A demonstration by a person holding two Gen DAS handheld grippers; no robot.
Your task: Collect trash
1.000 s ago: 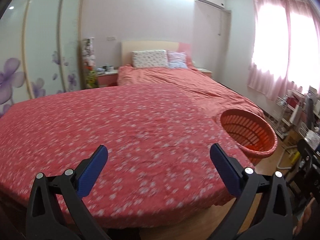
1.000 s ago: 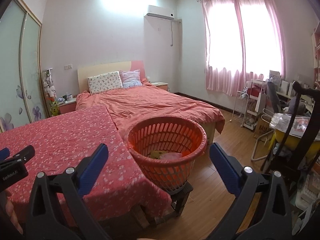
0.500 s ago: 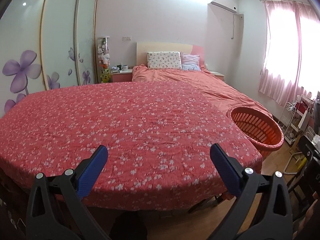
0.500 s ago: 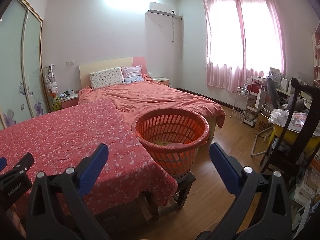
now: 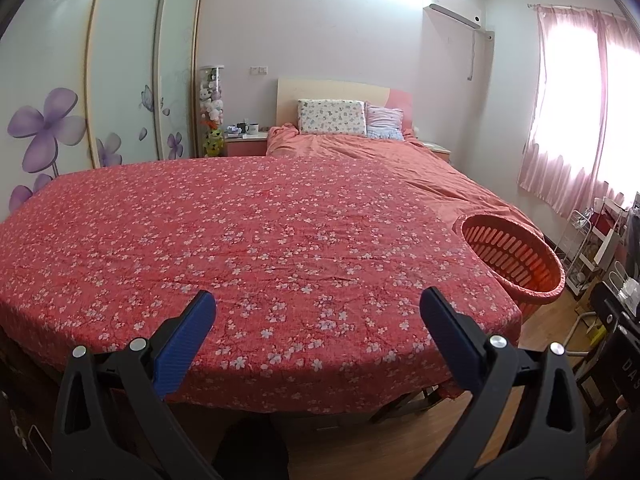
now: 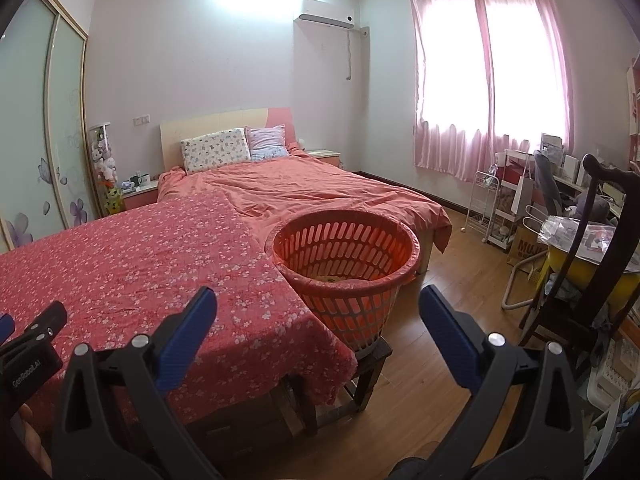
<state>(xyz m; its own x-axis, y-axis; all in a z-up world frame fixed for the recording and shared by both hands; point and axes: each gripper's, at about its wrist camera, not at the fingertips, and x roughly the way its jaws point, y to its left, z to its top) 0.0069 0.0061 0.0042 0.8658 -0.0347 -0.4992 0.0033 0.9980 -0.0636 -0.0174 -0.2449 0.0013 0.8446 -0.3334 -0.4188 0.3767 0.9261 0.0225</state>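
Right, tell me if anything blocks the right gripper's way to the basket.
Nothing visible does. The right hand-held gripper is open and empty, and the orange basket stands straight ahead on a stool beside the cloth-covered table, with open air between.

"GenRobot.AI" is printed on the left tongs [image 6: 30, 364]; "MUJI" on a bag [image 6: 527, 249].

One basket [image 6: 344, 268], two pillows [image 6: 214, 154], two tools [image 5: 316, 316], one bed [image 6: 320, 192].

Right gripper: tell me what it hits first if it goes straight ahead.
Probably the orange basket: the open right gripper points at its near wall, beside the floral cover. Nothing shows between the fingers, though depth is uncertain.
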